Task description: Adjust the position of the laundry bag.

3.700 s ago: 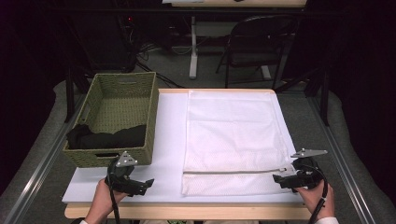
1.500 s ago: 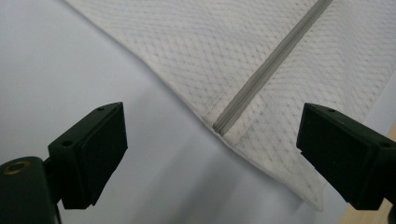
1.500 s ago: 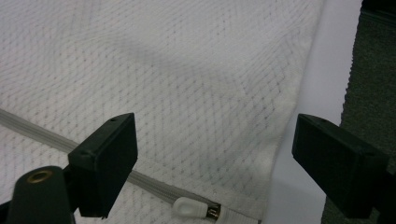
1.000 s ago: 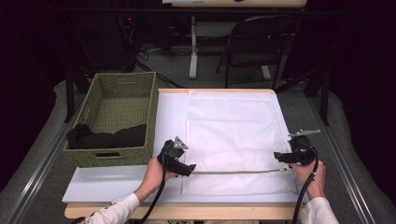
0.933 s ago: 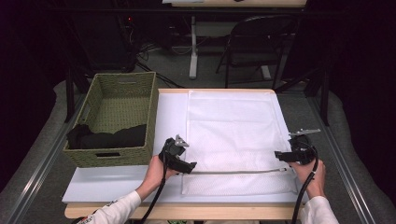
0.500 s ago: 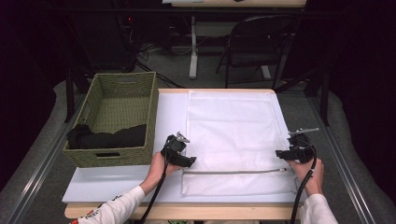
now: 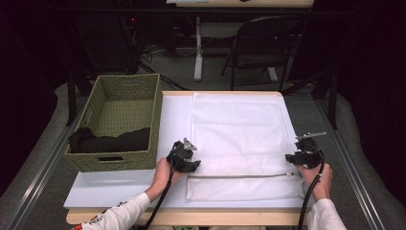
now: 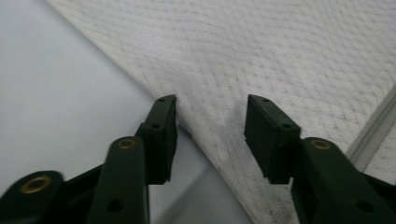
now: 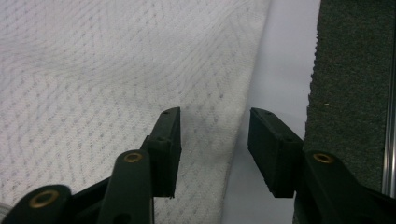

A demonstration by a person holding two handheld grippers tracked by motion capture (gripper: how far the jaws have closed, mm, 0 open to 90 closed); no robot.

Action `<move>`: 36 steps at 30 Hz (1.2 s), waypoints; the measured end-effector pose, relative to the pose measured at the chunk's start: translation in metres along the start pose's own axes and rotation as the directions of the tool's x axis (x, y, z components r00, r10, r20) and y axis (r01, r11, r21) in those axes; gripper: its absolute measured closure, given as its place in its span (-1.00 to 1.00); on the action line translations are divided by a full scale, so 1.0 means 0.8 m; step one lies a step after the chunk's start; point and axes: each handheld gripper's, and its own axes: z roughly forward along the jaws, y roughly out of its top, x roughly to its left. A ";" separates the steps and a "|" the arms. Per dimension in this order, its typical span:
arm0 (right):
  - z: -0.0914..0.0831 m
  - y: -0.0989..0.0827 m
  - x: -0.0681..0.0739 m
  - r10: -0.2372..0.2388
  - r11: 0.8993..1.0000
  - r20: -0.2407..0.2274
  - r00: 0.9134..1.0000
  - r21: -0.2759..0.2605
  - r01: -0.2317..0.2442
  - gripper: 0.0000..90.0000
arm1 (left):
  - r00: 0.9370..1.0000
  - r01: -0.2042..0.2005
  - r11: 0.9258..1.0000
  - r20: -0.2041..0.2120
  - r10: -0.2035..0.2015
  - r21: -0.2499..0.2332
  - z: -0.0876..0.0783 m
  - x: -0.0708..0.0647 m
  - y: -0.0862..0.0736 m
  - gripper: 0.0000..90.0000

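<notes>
White mesh bag (image 7: 242, 139) lies flat on the table's right half. Left gripper (image 8: 212, 123) and right gripper (image 9: 215, 135) straddle its left and right edges, jaws just closing, not yet pinching. Next, I think: squeeze, then lift together.

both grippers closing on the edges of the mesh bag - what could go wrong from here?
1. Both grippers have just been closing, but the left gripper and right gripper each straddle only a slightly raised edge of the mesh bag. The pads may pinch one layer, or slip off.
2. The right gripper's outer jaw sits over the white table cover, so it may grab that too.
3. The zipper lies just beside the left jaws and could snag.
</notes>
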 end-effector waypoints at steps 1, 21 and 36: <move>0.001 0.001 0.001 -0.006 1.000 0.005 1.000 0.006 0.006 0.27 | 1.000 -0.007 1.000 0.003 0.007 -0.003 0.000 -0.002 0.000 0.30; 0.010 0.007 0.016 -0.044 0.998 -0.017 0.999 0.045 0.045 0.97 | 0.999 -0.007 0.999 0.053 0.009 -0.033 0.001 -0.003 -0.003 0.95; 0.009 0.008 0.023 -0.062 0.997 -0.035 0.997 0.045 0.063 0.97 | 0.997 -0.007 1.000 0.078 0.008 -0.014 -0.004 0.005 -0.006 0.96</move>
